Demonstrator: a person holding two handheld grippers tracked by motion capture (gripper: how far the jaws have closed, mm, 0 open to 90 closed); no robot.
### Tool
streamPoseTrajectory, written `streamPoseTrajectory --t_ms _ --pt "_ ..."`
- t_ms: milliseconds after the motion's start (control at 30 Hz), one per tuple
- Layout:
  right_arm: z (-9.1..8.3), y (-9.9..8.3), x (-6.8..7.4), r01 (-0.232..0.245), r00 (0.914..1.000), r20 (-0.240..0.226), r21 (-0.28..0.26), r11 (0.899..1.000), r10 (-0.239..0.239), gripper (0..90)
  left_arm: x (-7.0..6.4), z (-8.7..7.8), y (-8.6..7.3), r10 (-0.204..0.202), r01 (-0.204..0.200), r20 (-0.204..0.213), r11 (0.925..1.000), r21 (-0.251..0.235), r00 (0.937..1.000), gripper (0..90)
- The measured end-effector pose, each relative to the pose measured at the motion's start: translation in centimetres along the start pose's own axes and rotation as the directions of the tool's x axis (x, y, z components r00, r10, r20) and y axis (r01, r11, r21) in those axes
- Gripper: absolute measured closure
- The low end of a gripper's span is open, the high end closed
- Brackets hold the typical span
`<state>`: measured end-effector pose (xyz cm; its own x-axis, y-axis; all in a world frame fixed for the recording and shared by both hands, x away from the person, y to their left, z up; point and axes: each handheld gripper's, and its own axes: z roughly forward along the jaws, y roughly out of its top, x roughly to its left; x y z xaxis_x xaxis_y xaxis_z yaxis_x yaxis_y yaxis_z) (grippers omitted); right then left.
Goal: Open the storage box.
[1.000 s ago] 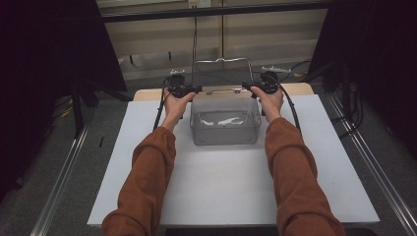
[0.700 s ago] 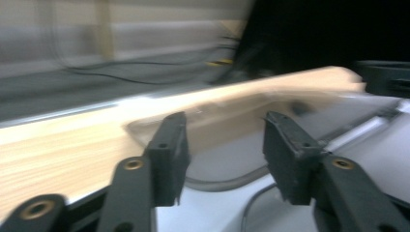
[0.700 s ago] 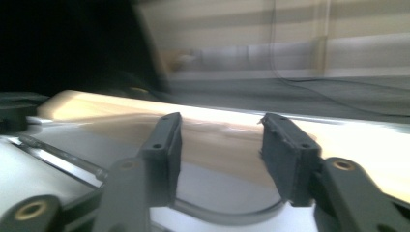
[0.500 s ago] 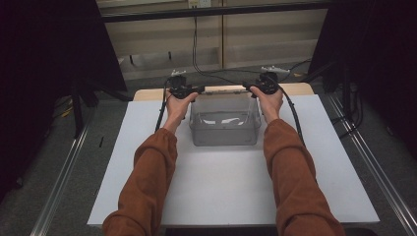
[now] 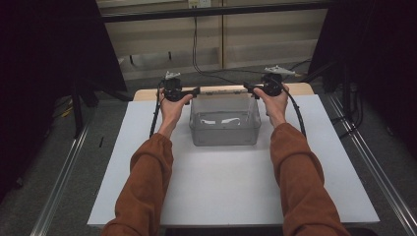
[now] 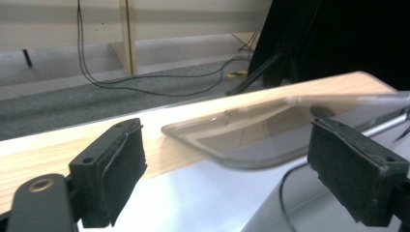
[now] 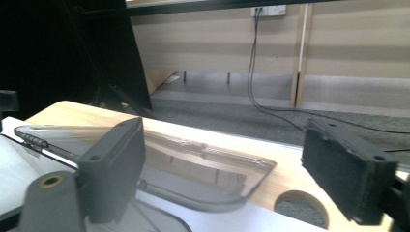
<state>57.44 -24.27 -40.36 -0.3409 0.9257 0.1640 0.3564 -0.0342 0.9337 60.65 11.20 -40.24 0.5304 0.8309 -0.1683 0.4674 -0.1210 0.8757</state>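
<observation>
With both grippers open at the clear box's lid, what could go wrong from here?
1. The lid looks swung open behind the clear box, and neither the left gripper nor the right gripper clamps it, so it might drop unchecked.
2. It overhangs the wooden table edge; pushing could slide the box backward.
3. Transparent plastic makes its edge easy to misjudge.

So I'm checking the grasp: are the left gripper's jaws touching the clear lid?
Apart. In the left gripper view the left gripper has its jaws spread wide, and the clear lid lies beyond them with visible gaps.
</observation>
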Motion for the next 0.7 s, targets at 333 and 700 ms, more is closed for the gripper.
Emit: streamPoseTrajectory --t_ms 333,700 --pt "-1.3 -0.3 0.9 0.037 0.9993 -0.004 -0.033 0.999 -0.037 2.4 -1.0 -1.7 -0.3 0.067 -0.065 0.017 0.9959 -0.062 0.9976 5.2" --pt "-3.0 -0.5 2.2 0.076 0.9971 0.017 -0.074 0.994 -0.075 1.6 -1.6 -3.9 -1.6 0.11 -0.106 0.021 0.9846 -0.139 0.9937 4.2"
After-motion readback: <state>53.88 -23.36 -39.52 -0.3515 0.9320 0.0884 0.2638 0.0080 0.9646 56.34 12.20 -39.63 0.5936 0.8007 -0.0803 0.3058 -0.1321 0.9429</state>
